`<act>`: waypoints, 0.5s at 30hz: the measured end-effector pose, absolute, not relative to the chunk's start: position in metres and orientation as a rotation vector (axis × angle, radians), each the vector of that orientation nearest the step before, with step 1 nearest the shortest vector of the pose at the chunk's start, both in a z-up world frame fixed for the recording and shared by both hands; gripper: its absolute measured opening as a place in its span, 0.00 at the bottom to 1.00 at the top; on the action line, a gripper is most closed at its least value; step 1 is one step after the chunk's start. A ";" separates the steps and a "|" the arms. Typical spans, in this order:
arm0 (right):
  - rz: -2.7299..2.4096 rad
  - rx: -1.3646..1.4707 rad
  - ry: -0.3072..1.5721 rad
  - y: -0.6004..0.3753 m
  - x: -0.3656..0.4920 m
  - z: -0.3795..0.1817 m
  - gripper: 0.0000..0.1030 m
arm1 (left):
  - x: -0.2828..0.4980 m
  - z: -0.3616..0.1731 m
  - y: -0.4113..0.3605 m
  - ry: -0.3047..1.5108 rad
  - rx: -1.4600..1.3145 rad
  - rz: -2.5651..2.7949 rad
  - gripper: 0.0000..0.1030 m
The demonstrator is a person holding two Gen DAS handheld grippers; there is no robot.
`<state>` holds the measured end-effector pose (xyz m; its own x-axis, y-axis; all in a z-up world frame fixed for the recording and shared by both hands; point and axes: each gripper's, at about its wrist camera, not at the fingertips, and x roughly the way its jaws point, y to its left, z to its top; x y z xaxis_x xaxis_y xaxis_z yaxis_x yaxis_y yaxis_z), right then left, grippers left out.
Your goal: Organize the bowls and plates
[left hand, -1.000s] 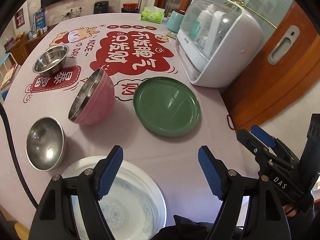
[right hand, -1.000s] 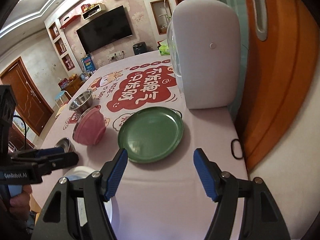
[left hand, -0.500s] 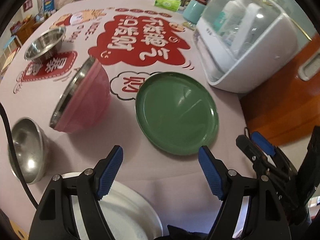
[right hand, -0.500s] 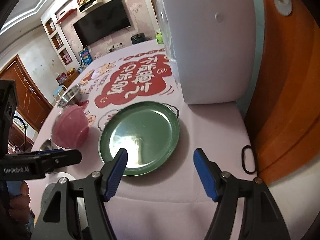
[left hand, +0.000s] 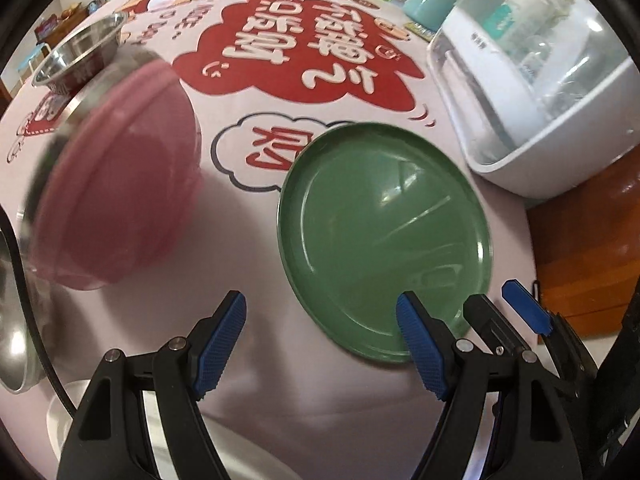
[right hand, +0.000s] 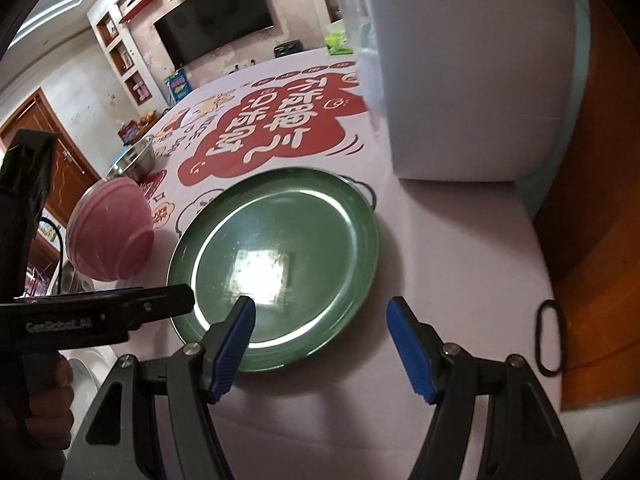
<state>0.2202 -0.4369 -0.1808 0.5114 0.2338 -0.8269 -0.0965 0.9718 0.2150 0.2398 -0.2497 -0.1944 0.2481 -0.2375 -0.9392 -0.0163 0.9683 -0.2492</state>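
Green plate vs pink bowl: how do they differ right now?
The green plate lies flat, face up; the pink bowl is tipped on its side, opening turned away from the plate. The plate is shallow and green throughout; the bowl is deep, pink outside with a steel lining. Both sit on the printed tablecloth, ungripped.

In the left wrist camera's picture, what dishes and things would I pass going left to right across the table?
Steel bowl at the edge → pink bowl → green plate → white domed appliance.
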 end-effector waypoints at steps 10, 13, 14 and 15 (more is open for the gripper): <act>0.207 0.150 1.032 -0.441 0.226 -0.193 0.49 | 0.246 -0.205 -0.255 1.307 -0.209 -0.137 0.72; 0.202 0.154 1.036 -0.444 0.226 -0.195 0.38 | 0.246 -0.207 -0.256 1.306 -0.205 -0.130 0.67; 0.200 0.154 1.037 -0.445 0.226 -0.195 0.35 | 0.247 -0.207 -0.257 1.304 -0.206 -0.135 0.65; 0.198 0.154 1.037 -0.445 0.226 -0.195 0.34 | 0.248 -0.208 -0.257 1.304 -0.208 -0.138 0.64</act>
